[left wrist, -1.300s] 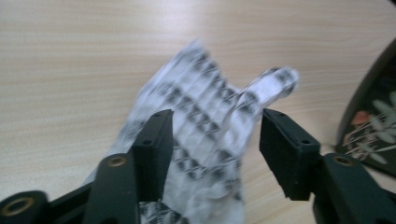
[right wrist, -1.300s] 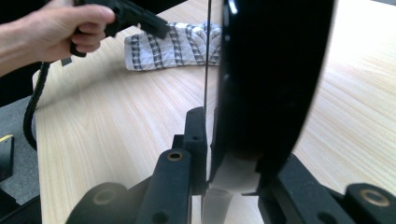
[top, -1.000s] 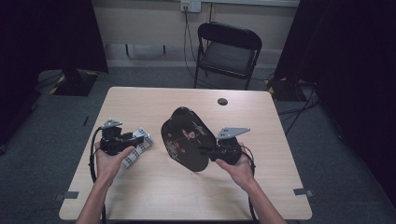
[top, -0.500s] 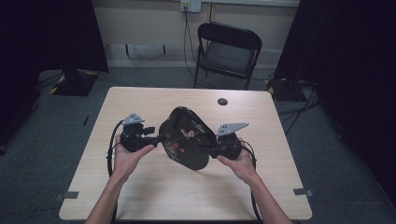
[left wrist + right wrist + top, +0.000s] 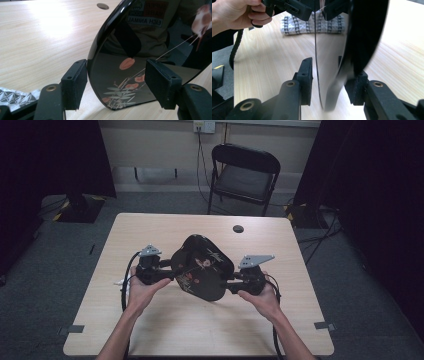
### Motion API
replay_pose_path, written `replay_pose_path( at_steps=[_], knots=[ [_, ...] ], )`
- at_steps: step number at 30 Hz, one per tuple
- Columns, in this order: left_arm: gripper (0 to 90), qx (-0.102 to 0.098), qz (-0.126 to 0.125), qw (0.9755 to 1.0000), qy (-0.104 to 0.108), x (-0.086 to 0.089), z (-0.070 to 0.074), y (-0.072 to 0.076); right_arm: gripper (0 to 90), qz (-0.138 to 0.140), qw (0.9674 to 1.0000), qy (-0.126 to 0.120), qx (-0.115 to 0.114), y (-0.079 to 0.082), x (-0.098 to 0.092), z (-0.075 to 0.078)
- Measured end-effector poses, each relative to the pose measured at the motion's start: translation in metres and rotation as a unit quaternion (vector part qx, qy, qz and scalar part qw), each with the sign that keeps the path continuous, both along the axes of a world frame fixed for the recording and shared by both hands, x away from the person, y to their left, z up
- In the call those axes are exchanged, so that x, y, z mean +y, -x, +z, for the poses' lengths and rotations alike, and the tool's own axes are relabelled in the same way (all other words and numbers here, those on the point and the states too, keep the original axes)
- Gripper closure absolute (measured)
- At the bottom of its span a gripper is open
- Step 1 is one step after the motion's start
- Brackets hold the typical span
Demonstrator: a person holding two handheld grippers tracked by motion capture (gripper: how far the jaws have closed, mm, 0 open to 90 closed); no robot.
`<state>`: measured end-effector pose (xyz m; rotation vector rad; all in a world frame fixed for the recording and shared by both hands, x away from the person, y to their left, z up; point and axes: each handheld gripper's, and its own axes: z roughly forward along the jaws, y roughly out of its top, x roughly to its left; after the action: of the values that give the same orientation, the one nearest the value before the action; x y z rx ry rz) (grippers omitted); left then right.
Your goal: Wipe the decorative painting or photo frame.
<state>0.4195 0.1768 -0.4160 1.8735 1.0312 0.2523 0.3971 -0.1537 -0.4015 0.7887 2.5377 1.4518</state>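
A black lacquered tray (image 5: 202, 270) with orange flowers and leaves stands tilted on its edge at the table's middle. My left gripper (image 5: 170, 272) is at its left rim. In the left gripper view my jaws (image 5: 116, 85) straddle the glossy tray (image 5: 130, 45) with wide gaps; they have just been opening. My right gripper (image 5: 227, 282) is at the tray's right rim. In the right gripper view its jaws (image 5: 329, 77) have just been opening; the blurred tray (image 5: 364, 37) stands between them with a gap at the left pad (image 5: 305, 75).
A folded patterned cloth (image 5: 15, 96) lies on the table (image 5: 165, 330) behind my left gripper, and the cloth (image 5: 312, 25) also lies beyond the tray in the right gripper view. A small dark disc (image 5: 238, 228) sits near the far edge. A black folding chair (image 5: 245, 172) stands behind the table.
My left gripper has moved right, from the cloth to the tray's left rim. The right gripper's jaws have come apart around the tray's right rim. The tray has stayed in place.
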Motion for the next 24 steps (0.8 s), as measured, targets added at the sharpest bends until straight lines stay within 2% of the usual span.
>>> replay_pose_path(
  at_steps=[3, 5, 9, 16, 19, 21, 24],
  knots=[
    [34.2, 0.004, -0.006, 1.0, 0.001, -0.001, -0.003, -0.003, 64.6, -0.01, 0.9999, 0.0, 0.002, 0.006, -0.006, -0.004],
    [34.3, 0.006, -0.009, 0.9999, -0.007, -0.002, -0.005, -0.003, 68.7, -0.014, 0.9999, -0.005, 0.008, 0.009, -0.008, -0.01],
    [36.4, 0.004, -0.01, 0.9999, -0.012, -0.001, -0.005, -0.001, 73.0, -0.025, 0.9996, -0.01, 0.008, 0.009, -0.011, -0.013],
    [39.6, 0.01, -0.027, 0.9996, -0.005, -0.001, -0.008, 0.001, 73.8, -0.036, 0.9992, -0.015, 0.006, 0.003, -0.017, -0.01],
    [38.6, 0.008, -0.027, 0.9996, -0.002, -0.006, -0.008, -0.001, 70.6, -0.045, 0.9989, -0.014, 0.005, 0.001, -0.02, -0.006],
    [37.3, 0.008, -0.026, 0.9996, -0.008, -0.008, -0.007, 0.0, 69.6, -0.049, 0.9988, -0.011, -0.001, 0.002, -0.023, -0.002],
    [41.7, 0.002, -0.035, 0.9991, -0.024, -0.01, -0.005, 0.003, 71.7, -0.058, 0.9982, -0.014, 0.0, 0.002, -0.029, -0.001]
  ],
)
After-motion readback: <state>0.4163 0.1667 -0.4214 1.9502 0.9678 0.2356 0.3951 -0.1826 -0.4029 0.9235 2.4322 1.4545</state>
